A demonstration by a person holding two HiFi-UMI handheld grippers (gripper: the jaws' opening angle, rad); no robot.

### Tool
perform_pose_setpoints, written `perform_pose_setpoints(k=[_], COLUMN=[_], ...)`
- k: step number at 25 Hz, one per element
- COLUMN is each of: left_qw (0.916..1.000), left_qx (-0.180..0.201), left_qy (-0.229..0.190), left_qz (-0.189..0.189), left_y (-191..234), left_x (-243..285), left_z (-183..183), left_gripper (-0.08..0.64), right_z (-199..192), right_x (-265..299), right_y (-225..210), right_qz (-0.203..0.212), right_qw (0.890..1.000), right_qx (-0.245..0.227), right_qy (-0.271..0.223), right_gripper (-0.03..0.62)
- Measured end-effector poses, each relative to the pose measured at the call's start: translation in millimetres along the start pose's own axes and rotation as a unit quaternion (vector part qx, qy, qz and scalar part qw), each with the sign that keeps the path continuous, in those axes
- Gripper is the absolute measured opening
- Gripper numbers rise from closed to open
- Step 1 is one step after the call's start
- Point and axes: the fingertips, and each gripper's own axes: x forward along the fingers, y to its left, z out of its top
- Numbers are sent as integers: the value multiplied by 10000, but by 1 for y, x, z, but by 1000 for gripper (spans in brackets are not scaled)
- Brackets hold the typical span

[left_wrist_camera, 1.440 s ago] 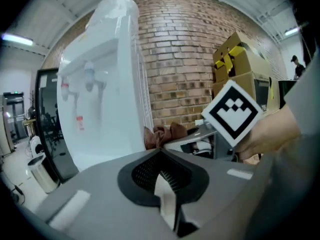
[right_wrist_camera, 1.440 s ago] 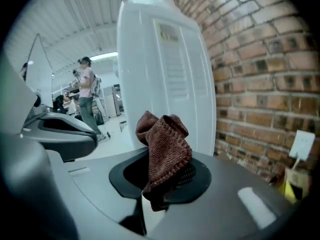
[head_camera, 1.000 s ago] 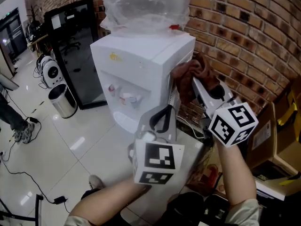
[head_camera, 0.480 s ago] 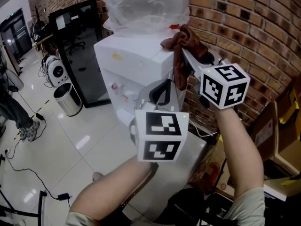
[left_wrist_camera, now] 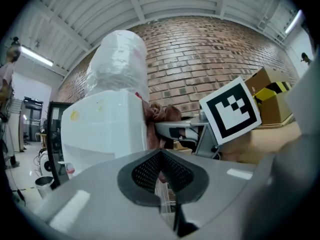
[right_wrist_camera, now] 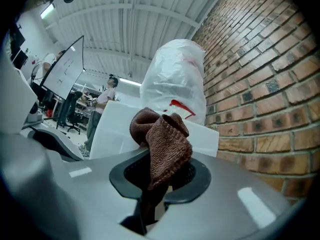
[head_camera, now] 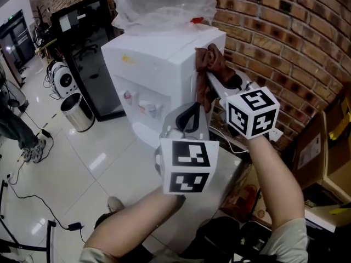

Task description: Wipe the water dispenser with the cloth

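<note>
Two hand-held grippers in view; right gripper is clamped on a brown terry cloth, whose folds bunch above the jaws; cloth lies against the upper right side of the white box-shaped water dispenser, just under its top edge; left gripper has its jaws closed together on nothing and is held level near the dispenser's front right corner, apart from it; clear plastic-wrapped bottle sits on top of the dispenser; red brick wall stands behind, at right; round steel bin stands on the pale tiled floor, well apart at left.
</note>
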Motion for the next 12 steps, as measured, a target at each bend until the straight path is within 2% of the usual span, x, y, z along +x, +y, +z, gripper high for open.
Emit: perform_pose_setpoints(k=[6, 12], left_qw=[9996, 9970], left_qx=[2, 35], left_qy=[251, 697], left_qz=[-112, -349], left_y=[-19, -42], left_x=[2, 4], left_z=[-45, -111], left_gripper=[-1, -1], right_z=[-61, -124], right_x=[1, 0], right_y=[9, 21], right_qz=[116, 198], right_qw=[9989, 9960], right_qx=[131, 291], right_qy=[434, 816], right_gripper=[80, 79])
